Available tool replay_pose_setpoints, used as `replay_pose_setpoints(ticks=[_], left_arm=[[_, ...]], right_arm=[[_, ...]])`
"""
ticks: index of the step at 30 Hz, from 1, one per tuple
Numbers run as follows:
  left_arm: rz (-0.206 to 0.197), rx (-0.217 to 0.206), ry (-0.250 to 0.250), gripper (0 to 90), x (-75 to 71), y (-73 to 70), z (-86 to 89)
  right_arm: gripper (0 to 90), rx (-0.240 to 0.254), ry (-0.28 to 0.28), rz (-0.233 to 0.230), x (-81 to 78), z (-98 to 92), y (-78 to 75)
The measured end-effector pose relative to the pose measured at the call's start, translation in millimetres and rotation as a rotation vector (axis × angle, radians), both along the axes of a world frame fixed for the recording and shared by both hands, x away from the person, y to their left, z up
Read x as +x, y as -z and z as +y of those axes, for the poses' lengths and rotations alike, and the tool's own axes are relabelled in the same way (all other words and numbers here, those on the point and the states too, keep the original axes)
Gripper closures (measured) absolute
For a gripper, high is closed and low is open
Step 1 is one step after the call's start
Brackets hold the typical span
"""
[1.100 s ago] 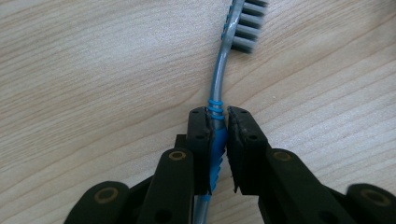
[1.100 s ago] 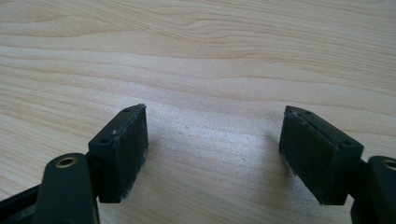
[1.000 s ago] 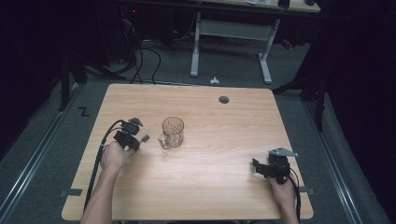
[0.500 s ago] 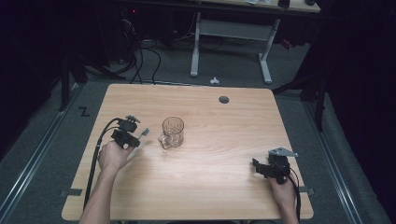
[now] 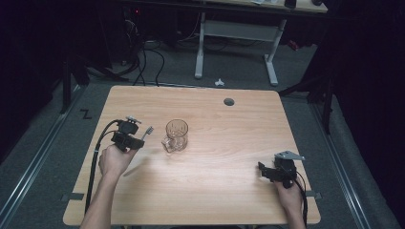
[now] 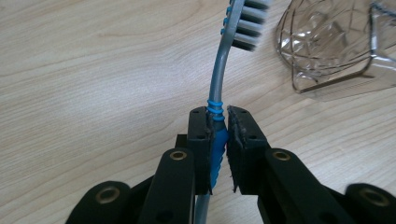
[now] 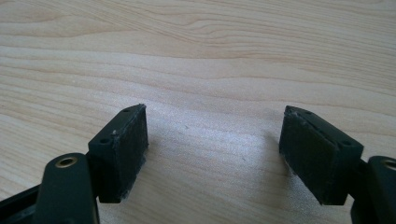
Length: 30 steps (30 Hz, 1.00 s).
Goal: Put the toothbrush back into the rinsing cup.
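On the counter (image 5: 215, 186), a toothbrush is held up beside a glass mug.

The glass mug (image 5: 175, 134) stands left of centre. Compared with a second ago, the left tool (image 5: 136, 138) has been drawn slightly left and away from it; its jaws are clamped on the blue-ribbed handle of the toothbrush (image 6: 219, 88), bristles pointing toward the mug, so a drop into the mug looks likely next. The right tool (image 5: 267, 172) is kept at the near right, jaws wide apart and empty.

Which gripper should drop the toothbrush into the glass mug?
Left. The left gripper is shut on the toothbrush, bristles near the mug. The right gripper is open, holding nothing, near the table's far corner.
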<state>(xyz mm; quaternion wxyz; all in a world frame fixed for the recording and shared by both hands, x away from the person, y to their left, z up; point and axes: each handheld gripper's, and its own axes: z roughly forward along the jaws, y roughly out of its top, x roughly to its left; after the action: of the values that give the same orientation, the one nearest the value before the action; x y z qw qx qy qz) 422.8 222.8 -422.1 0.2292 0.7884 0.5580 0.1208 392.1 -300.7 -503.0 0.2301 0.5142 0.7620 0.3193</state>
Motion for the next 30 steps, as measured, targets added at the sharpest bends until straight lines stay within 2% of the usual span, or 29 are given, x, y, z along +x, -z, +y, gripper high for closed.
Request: replay_pose_setpoints(ticks=[12,16,17,19,30], left_arm=[[-0.067,-0.057,0.018,79.9,-10.9,-10.6,-3.5],[-0.088,-0.089,0.022,79.9,-13.7,-13.6,-4.6],[-0.105,-0.109,0.032,79.9,-15.4,-15.7,-4.6],[-0.122,-0.123,0.043,79.9,-17.3,-17.7,-5.4],[-0.186,-0.144,0.069,79.9,-24.7,-23.2,-9.9]], right_arm=[[24.2,0.000,0.000,0.000,0.0,0.0,0.0],[24.2,0.000,0.000,0.000,0.0,0.0,0.0],[24.2,0.000,0.000,0.001,0.0,0.0,-0.1],[24.2,0.000,0.000,0.002,-0.1,0.1,-0.1],[24.2,0.000,0.001,0.002,-0.1,0.1,-0.1]])
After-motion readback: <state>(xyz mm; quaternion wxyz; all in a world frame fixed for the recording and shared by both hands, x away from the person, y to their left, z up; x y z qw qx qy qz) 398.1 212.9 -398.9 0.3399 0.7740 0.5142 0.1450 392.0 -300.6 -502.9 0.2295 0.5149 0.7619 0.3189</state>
